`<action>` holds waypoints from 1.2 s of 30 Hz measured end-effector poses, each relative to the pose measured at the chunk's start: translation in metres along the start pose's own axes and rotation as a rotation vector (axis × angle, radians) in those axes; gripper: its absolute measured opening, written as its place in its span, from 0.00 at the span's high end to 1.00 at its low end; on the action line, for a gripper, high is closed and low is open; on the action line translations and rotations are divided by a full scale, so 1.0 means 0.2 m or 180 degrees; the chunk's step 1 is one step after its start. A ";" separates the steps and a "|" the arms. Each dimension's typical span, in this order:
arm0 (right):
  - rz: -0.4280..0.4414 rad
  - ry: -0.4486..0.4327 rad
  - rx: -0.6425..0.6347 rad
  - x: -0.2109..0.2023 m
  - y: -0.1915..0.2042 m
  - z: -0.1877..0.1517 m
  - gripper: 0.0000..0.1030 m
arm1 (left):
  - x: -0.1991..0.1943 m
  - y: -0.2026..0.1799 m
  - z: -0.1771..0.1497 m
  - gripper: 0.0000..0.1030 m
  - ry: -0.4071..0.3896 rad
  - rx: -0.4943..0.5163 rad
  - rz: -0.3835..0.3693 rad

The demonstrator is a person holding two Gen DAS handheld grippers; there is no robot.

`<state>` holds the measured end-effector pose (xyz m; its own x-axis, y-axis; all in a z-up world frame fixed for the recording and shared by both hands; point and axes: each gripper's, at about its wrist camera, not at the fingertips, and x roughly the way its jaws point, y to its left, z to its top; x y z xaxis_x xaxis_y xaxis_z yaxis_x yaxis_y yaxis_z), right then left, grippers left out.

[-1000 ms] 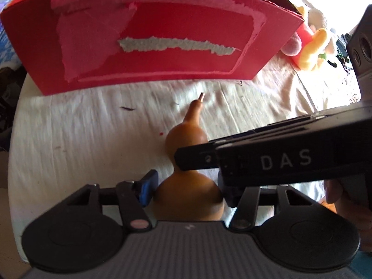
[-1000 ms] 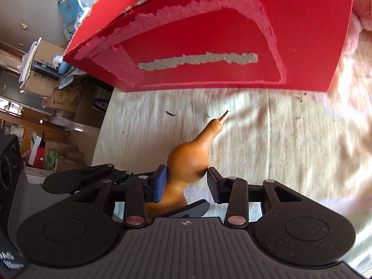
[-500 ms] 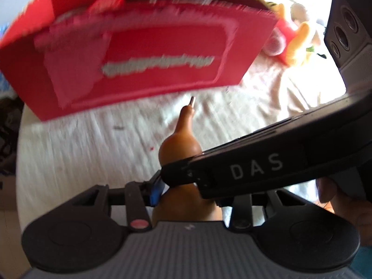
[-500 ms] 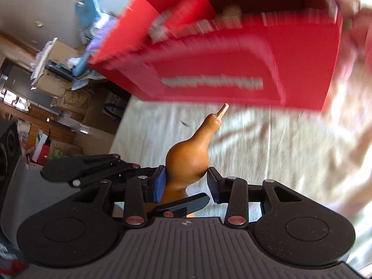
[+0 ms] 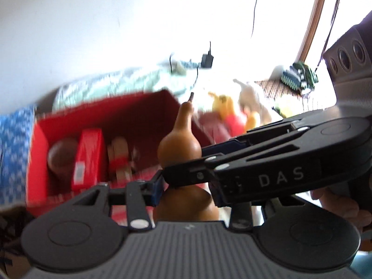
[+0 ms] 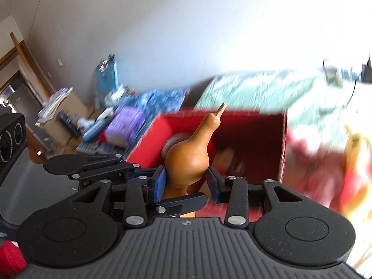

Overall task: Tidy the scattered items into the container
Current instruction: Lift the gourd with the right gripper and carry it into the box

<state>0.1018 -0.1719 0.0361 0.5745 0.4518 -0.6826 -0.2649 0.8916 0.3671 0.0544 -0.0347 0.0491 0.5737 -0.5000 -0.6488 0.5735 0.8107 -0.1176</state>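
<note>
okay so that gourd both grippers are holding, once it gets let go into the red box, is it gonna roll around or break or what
The gourd looks hard and smooth, so it probably keeps its shape but could slip between the pads. Its two round bulbs and thin neck suggest it would tip and roll rather than stand. The red box already holds other items, which may stop it rolling far. The slim stem tip looks like the likeliest part to snap.

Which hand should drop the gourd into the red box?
Probably the left gripper: it clamps the gourd over the red box. The right gripper shows a gap at one side.
</note>
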 end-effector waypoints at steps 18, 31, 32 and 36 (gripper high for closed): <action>-0.0383 0.1150 -0.0037 0.61 -0.19 0.30 0.60 | 0.74 0.38 0.17 0.66 0.0818 -0.0296 0.0233; -0.0500 0.1554 -0.0280 0.69 -0.21 0.33 0.61 | 0.84 0.47 0.14 0.63 0.1057 -0.0855 0.0161; -0.0509 0.1558 -0.0298 0.69 -0.20 0.32 0.61 | 0.85 0.46 0.14 0.62 0.1072 -0.0893 0.0140; -0.0536 0.1561 -0.0368 0.72 -0.18 0.32 0.60 | 0.87 0.45 0.11 0.53 0.1122 -0.1097 0.0064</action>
<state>0.2432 -0.1415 -0.0351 0.1942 0.2383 -0.9516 -0.2996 0.9381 0.1738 0.2192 -0.0561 -0.0579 0.3157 -0.3979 -0.8614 0.3033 0.9025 -0.3057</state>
